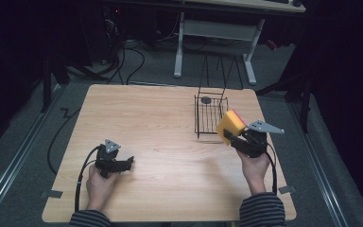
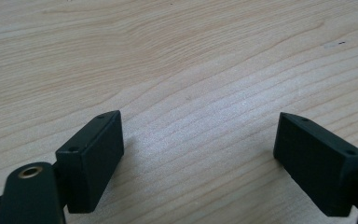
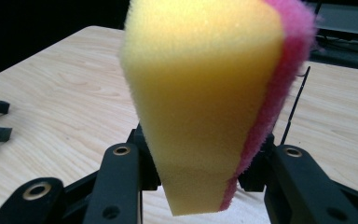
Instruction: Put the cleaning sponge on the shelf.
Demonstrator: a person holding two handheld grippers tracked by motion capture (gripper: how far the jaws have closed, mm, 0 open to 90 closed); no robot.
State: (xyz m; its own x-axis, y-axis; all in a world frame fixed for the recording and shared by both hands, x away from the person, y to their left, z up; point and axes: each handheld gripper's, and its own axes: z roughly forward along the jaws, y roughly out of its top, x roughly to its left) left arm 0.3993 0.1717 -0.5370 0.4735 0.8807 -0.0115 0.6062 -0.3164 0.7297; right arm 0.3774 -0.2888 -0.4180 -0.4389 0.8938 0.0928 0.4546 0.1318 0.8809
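Carry step: sponge pinched in right hand-held gripper, held off the bench just beside the wire basket

Left hand-held gripper (image 1: 128, 162) rests low at the near left of the bench (image 1: 160, 137), jaws spread, nothing between them; right hand-held gripper (image 1: 228, 137) is clenched on the lower end of the yellow sponge with pink scrub side (image 1: 231, 125), sponge upright and squeezed at the pinch; black wire basket (image 1: 211, 115) stands just beyond, a small dark disc (image 1: 206, 100) inside; next, judging by this, lift over the near rim, then let go inside.
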